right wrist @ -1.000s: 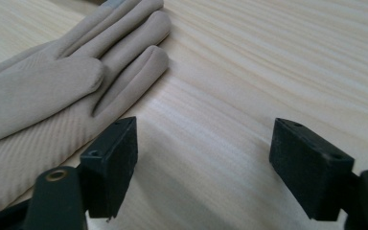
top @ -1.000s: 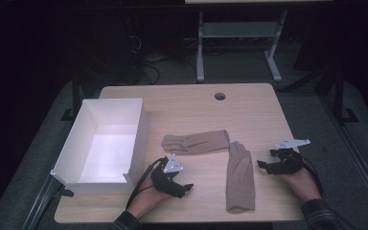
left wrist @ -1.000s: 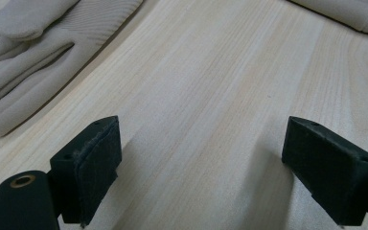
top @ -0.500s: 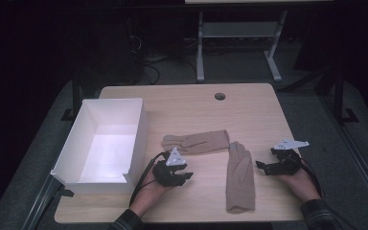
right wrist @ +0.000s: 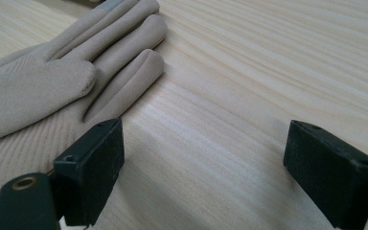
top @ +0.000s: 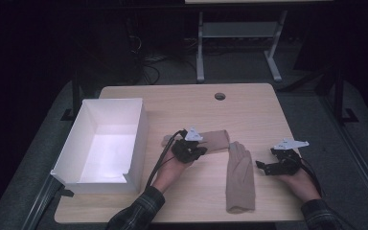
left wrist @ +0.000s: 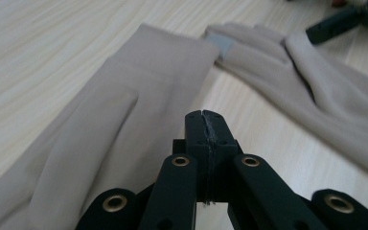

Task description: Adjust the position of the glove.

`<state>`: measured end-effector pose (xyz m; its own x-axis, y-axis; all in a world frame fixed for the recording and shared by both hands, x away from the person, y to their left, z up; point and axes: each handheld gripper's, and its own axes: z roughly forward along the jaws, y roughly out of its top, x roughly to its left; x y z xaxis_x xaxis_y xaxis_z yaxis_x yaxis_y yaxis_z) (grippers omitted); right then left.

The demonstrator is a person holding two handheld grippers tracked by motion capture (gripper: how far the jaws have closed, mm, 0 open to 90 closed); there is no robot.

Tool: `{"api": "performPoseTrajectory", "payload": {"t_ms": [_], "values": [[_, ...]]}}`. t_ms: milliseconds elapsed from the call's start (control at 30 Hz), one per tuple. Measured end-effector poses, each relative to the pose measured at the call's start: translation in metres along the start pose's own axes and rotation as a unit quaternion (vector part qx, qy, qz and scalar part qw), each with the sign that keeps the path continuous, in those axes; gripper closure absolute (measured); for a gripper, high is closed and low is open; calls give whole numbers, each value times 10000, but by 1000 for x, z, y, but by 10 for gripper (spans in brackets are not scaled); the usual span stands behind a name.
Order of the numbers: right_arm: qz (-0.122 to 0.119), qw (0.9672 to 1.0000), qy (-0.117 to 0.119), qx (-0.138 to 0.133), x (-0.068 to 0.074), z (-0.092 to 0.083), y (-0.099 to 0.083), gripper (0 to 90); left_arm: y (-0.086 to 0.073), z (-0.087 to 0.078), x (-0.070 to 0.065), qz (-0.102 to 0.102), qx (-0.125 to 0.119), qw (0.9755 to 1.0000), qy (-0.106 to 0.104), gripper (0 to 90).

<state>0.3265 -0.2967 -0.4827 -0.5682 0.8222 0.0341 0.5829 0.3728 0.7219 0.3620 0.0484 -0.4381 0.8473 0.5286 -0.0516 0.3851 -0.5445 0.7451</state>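
Nearby, white box [top: 100,143] left of gloves [top: 240,177]; table [top: 249,110] otherwise bare.

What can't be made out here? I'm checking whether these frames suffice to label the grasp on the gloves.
- Left gripper, left gripper view: jaws shut, but whether fabric of the left glove is pinched is unclear; the jaws hide the contact.
- High view: the same hand covers that glove's finger end.
- Right gripper, right gripper view: the other glove's cuff is cut off by the left edge.

Black grippers [top: 190,152], plaid sleeves [top: 139,211]
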Motion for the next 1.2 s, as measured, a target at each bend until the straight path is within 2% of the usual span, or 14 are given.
{"api": "performPoseTrajectory", "payload": {"t_ms": [100,133,267,500,600,633,700,1067,1200], "values": [[-3,10000,-3,-1,0,0,0,135,11,13,0,-1,-59,10000,-53,897],[-1,10000,-5,-1,0,0,0,135,14,17,0,61,-29,10000,-51,897],[3,10000,-4,0,0,0,0,135,24,36,3,41,-1,10000,-77,897],[8,10000,1,1,0,0,0,135,33,61,5,-35,45,9999,-138,897],[-2,10000,0,-4,0,0,0,136,32,69,4,-12,156,9998,-129,897],[3,10000,1,-2,0,0,0,135,29,76,4,0,313,9994,-134,897],[-11,10000,2,-7,0,0,0,136,27,77,5,-59,276,9995,-170,898],[8,10000,-1,2,0,0,0,136,18,67,3,-94,283,9991,-295,899],[8,10000,-1,2,0,0,0,135,13,58,-1,-2,369,9988,-334,899]]}}
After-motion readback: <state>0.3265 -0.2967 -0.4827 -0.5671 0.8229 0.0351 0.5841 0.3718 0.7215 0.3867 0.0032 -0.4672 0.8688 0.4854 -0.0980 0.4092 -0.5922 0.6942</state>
